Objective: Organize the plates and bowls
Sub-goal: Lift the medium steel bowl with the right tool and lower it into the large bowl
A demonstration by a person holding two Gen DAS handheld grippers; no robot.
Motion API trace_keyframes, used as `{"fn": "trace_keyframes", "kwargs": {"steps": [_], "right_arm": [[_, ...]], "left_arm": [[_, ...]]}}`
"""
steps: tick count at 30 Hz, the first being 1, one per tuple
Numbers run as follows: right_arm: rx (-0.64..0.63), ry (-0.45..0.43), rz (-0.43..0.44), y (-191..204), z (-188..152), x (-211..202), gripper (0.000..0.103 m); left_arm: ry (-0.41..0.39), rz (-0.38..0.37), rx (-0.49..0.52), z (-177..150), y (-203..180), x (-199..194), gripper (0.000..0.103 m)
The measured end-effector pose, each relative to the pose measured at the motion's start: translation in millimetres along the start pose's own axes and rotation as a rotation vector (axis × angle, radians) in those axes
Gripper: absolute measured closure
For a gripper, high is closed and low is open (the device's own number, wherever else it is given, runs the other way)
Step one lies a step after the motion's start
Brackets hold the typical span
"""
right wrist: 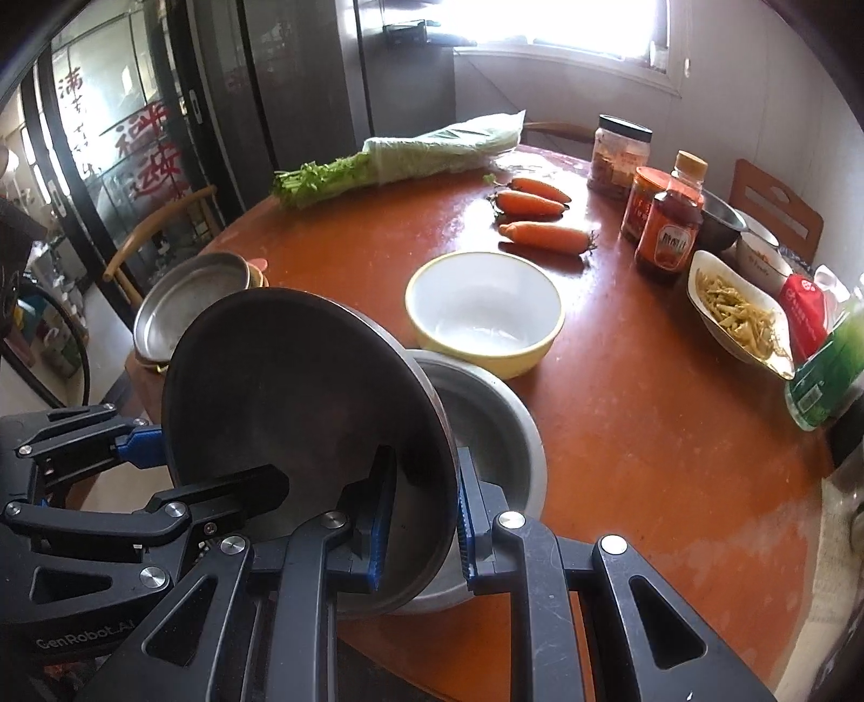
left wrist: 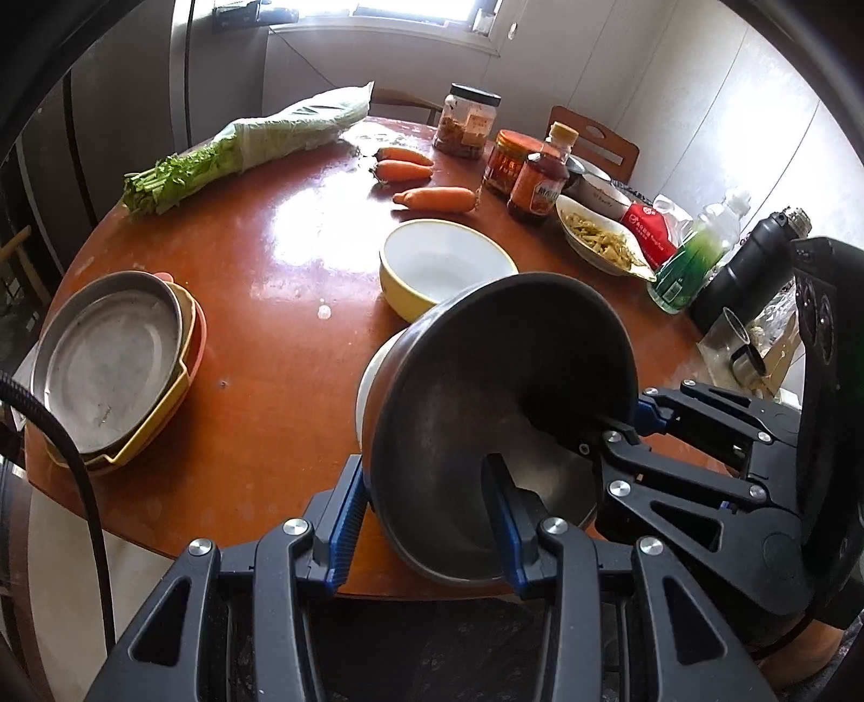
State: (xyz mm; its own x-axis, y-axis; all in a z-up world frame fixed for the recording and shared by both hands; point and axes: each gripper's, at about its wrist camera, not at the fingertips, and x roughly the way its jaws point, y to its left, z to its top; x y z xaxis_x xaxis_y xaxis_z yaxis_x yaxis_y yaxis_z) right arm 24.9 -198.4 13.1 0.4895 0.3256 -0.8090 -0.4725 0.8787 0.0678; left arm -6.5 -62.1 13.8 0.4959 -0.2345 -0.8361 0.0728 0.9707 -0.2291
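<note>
Grippers (left wrist: 426,518) on tilted, dull steel bowl (left wrist: 486,389)

Both grippers angle steeply downward: the left gripper (left wrist: 426,532) is clamped, and beside it the right gripper (right wrist: 421,532) is clamped too.

We note a blown-out window (right wrist: 583,27), glare on the table (left wrist: 302,227), and dark, fisheye-curved edges.

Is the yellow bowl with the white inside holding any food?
No, the yellow bowl with the white inside is empty in the right wrist view, its bare white bottom in plain sight.
</note>
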Motion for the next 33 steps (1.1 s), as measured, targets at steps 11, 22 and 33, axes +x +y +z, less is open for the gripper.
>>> {"fn": "trace_keyframes", "kwargs": {"steps": [11, 22, 33], "right_arm": [[-0.048, 0.013, -0.059, -8, -8, 2, 0.082], [-0.063, 0.052, -0.065, -12, -5, 19, 0.082], [-0.067, 0.069, -0.063, -14, -5, 27, 0.082]], "left_arm": [[0.019, 0.000, 0.041, -1, -16, 19, 0.061], [0.031, 0.031, 0.055, 0, -17, 35, 0.061], [0.013, 0.026, 0.072, 3, -14, 37, 0.061]]}}
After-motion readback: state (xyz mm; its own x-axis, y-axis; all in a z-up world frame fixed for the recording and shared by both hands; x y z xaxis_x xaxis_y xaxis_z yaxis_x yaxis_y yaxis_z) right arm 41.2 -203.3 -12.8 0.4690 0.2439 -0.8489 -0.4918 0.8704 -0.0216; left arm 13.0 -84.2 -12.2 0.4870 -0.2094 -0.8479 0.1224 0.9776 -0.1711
